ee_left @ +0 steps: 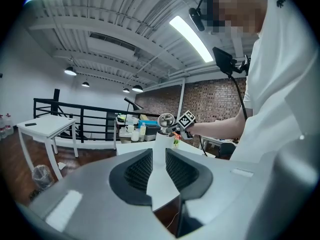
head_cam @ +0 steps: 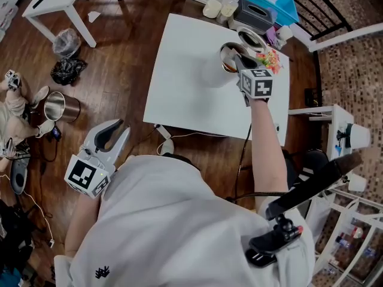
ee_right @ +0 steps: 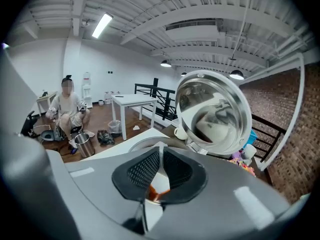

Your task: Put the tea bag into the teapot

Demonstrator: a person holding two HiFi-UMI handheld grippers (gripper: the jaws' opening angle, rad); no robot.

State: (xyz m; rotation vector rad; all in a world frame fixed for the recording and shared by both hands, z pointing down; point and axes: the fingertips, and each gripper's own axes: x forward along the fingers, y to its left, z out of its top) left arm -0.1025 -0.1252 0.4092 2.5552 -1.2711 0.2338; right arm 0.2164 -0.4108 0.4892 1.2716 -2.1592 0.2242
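The right claw (ee_right: 160, 158) hangs just over the open mouth of the teapot (head_cam: 226, 57), and the shiny lid (ee_right: 215, 111) stands tipped up just behind it. This looks like the drop-in step. The jaws are only a thin crack apart. A brown bit shows low between them, but it is hard to tell if it is the tea bag or tea. Any next move must keep clear of the lid. The left claw (head_cam: 111, 137) is wide apart and empty, far back from the bench (head_cam: 179, 88)

Black-and-white square markers (head_cam: 261, 87) are shown on the grey right gripper (ee_right: 160, 153). Amber liquid (ee_right: 157, 193) is seen between its black, mesh-textured pads (ee_right: 145, 171), a mirror-silver teapot lid (ee_right: 215, 111) just beyond, a white table (head_cam: 185, 94) below. Brown wooden floor (head_cam: 119, 82) is seen past the grey left gripper (head_cam: 114, 133).
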